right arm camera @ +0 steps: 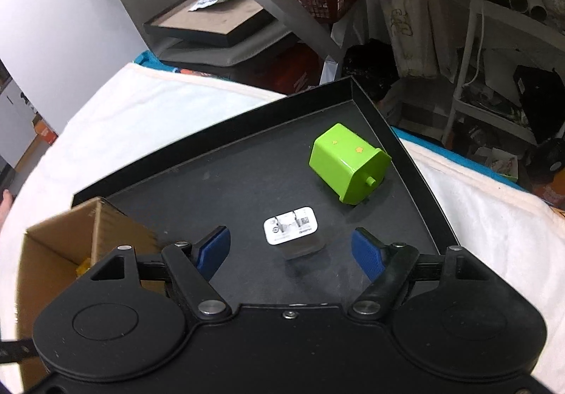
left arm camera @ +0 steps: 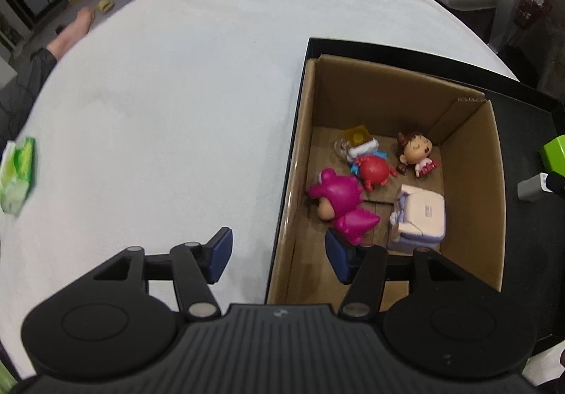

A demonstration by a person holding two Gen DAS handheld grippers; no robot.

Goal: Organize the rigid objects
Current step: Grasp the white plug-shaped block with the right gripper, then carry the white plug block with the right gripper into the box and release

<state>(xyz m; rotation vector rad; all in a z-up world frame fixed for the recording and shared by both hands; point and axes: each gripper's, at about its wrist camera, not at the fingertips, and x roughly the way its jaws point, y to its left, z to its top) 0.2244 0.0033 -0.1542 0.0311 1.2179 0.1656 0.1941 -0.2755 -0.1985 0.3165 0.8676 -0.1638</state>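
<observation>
Brown cardboard box [left arm camera: 469, 182], open-topped, sits at the left end of a shallow black tray [left arm camera: 522, 132] on a white cloth-covered table [left arm camera: 159, 111]. Left wrist view: inside the box lie a magenta dinosaur-suit figurine [left arm camera: 340, 205], a red round figurine w/ blue trim [left arm camera: 374, 171], a brown-haired doll figurine in pink [left arm camera: 416, 153], a white-lilac rectangular case [left arm camera: 422, 217] and a small yellow block [left arm camera: 358, 136], all on the box floor, close together. Left gripper [left arm camera: 279, 256] hangs above the box's near-left wall, jaws spread wide, nothing between them; one blue pad over the cloth, the other over the box interior. A green-white packet [left arm camera: 17, 175] lies at the table's left edge.

Right wrist view: white wall-charger plug [right arm camera: 291, 229], prongs up, stands on the tray floor between the blue pads of the right gripper [right arm camera: 291, 251]; jaws wide apart, pads not touching it. Lime-green plastic block w/ yellow stars [right arm camera: 348, 168] rests nearer the tray's far corner, apart from the charger. Box corner [right arm camera: 84, 228] visible at left.
</observation>
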